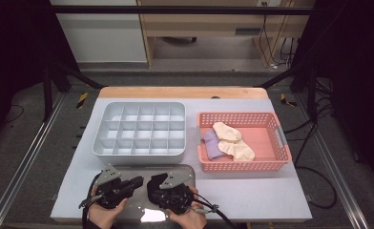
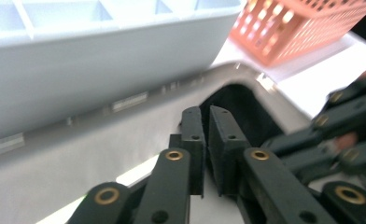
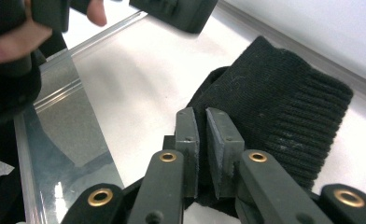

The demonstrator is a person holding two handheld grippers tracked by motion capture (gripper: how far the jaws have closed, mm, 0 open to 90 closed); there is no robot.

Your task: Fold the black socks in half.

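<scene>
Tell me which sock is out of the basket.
The black sock, on the tray under both grippers; the cream and purple ones lie in the basket.

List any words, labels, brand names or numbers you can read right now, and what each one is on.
None: no readable text in these views.
Grey divided organiser: plain, unmarked.
Pink basket: plain, and the socks inside carry no lettering.
Black sock: plain rib knit, no tag visible.
Left hand-held gripper and right hand-held gripper: screws and brass bushings, no markings visible.
</scene>
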